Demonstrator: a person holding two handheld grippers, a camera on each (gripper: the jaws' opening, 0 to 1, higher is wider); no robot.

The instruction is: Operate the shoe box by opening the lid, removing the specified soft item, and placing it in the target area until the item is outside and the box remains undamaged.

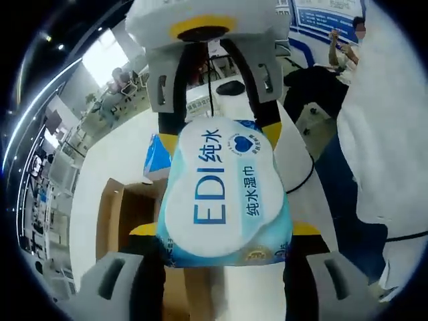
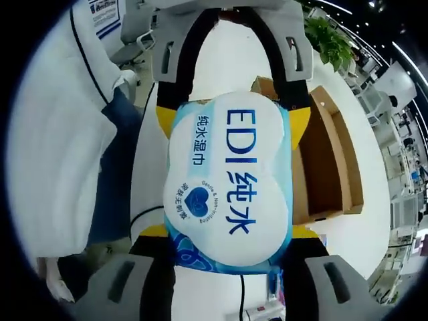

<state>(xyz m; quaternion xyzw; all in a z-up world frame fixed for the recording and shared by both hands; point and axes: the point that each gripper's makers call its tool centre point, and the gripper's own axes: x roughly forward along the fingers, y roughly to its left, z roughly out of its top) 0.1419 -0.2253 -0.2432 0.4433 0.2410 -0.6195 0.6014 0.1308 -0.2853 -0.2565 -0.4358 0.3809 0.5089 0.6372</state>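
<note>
A soft pack of wet wipes (image 1: 224, 194), white and light blue with "EDI" printed on it, hangs in the air above the white table. My left gripper (image 1: 225, 231) is shut on its near end. The right gripper (image 1: 219, 139) comes in from the top of the left gripper view and is shut on the far end. In the right gripper view the same pack (image 2: 227, 180) sits between my right gripper (image 2: 229, 232) at the bottom and the left gripper (image 2: 231, 122) at the top. The open brown shoe box (image 2: 328, 160) lies on the table beside and below the pack; it is also in the left gripper view (image 1: 120, 214).
A second blue pack (image 1: 157, 159) lies by the box. A person in white clothing (image 2: 60, 134) stands close to the table edge. A black cable (image 1: 304, 177) runs across the white table (image 1: 127, 147). Desks and other people sit far behind.
</note>
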